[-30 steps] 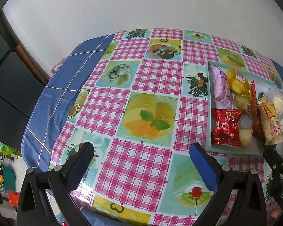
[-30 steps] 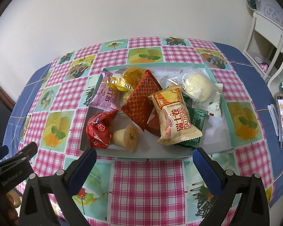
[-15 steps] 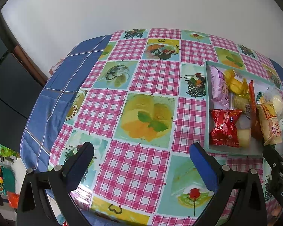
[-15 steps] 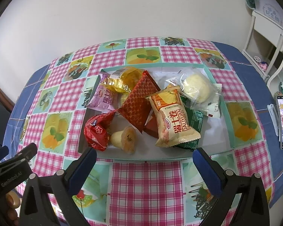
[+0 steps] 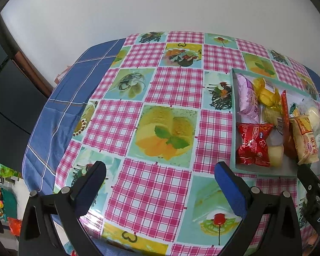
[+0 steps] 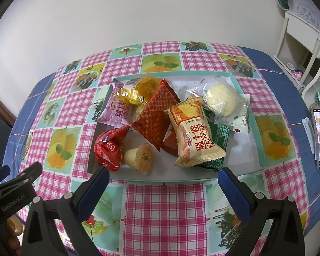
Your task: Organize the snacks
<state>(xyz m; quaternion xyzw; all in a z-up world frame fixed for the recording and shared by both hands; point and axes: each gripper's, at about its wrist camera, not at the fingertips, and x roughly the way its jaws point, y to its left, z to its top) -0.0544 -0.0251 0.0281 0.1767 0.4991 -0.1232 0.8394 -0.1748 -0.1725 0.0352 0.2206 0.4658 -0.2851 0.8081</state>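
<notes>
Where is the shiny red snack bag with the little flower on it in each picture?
Left wrist view: the red snack bag lies at the right, in the near left corner of the teal tray.
Right wrist view: the bag lies left of centre, in the same tray corner.
Shared landmark: the small jelly cup right beside it.

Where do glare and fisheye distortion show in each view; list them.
Left wrist view: white glare on the tablecloth beside the left gripper; table edges bow. Right wrist view: highlights on the clear bun wrapper and gold packet; the tray curves, dark corners.
</notes>
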